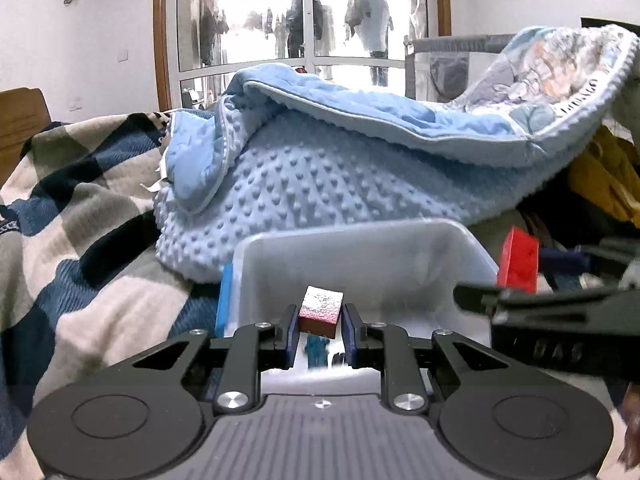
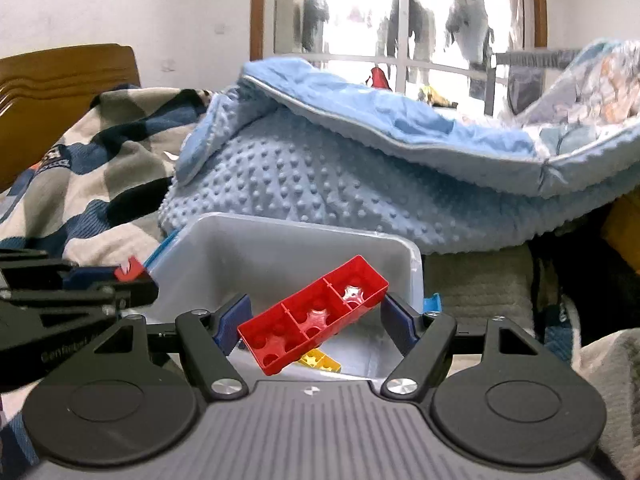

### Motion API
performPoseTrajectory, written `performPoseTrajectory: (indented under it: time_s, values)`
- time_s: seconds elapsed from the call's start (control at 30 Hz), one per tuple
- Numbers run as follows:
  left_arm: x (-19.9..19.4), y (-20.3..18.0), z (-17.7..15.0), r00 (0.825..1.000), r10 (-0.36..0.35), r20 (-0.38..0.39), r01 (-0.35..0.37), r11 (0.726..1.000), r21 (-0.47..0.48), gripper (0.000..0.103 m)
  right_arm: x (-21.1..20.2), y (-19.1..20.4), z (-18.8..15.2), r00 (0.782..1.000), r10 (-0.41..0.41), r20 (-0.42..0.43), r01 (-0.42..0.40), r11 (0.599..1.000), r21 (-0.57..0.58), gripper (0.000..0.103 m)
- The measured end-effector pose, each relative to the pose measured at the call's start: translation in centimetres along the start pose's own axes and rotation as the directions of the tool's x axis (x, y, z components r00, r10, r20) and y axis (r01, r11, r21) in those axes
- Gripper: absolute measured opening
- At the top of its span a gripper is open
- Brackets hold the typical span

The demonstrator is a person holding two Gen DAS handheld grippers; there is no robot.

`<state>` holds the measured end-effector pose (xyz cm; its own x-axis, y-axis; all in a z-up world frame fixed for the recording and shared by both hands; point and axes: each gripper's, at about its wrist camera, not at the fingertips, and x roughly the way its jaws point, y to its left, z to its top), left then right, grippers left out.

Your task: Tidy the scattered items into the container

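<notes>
bed (image 1: 80,208): everything sits on it – checked blanket, with a bumpy blue blanket (image 1: 320,184) heaped behind my work area.

container (image 2: 280,248): clear plastic bin with blue clips, right under both my grippers. From the right wrist view I see a yellow brick (image 2: 318,360) already lying in it, and the left wrist view shows something blue down on the floor of the bin, so I'd say a couple of pieces are done.

right gripper (image 2: 314,320): fingers fairly wide, clamped end to end on a long red brick (image 2: 312,314), hollow underside facing me, tilted, hanging over the bin.

left gripper (image 1: 320,324): fingers narrow, pinching a small red block (image 1: 322,312) with a pale top, also over the bin near its front edge.

progress: my guess – both pieces just need letting go. Can't tell whether more bits are scattered outside these views.

writing: faint raised letters on each gripper's body where it pokes into the other camera, too blurry for me to read. Printed letters on the patterned quilt (image 1: 560,68) – can't make them out either.
</notes>
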<state>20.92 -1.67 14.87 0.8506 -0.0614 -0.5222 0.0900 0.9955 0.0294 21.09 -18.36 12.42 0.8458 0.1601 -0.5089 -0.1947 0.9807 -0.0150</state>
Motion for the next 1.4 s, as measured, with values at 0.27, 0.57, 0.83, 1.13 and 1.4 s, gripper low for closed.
performPoseTrajectory:
  time_s: [0.27, 0.57, 0.83, 1.13, 1.4]
  values:
    - [6.0, 0.1, 1.1, 0.999, 0.011, -0.037, -0.012, 1.0, -0.02, 0.026, 4.4, -1.2, 0.3, 0.997, -0.043, -0.065, 0.044, 0.999, 0.008, 0.074]
    - [9.3, 0.4, -0.5, 0.993, 0.043, -0.106, -0.047, 0.998, -0.036, 0.067, 8.5, -1.3, -0.9, 0.988, -0.05, -0.145, 0.046, 0.998, -0.031, 0.08]
    - [7.1, 1.4, -0.8, 0.996, 0.051, -0.072, -0.053, 0.998, -0.027, 0.07, 7.8, -0.9, -1.0, 0.992, -0.066, -0.109, 0.06, 0.997, -0.052, 0.094]
    - [5.9, 1.5, -0.1, 0.988, 0.067, -0.141, -0.071, 0.997, -0.024, 0.071, 5.4, -0.5, -0.3, 0.991, -0.05, -0.124, 0.041, 0.996, -0.077, 0.096]
    - [4.5, 0.4, 1.0, 0.972, 0.083, -0.219, -0.084, 0.996, 0.005, 0.081, 2.5, -0.6, -1.0, 0.978, -0.054, -0.203, 0.024, 0.989, -0.146, 0.102]
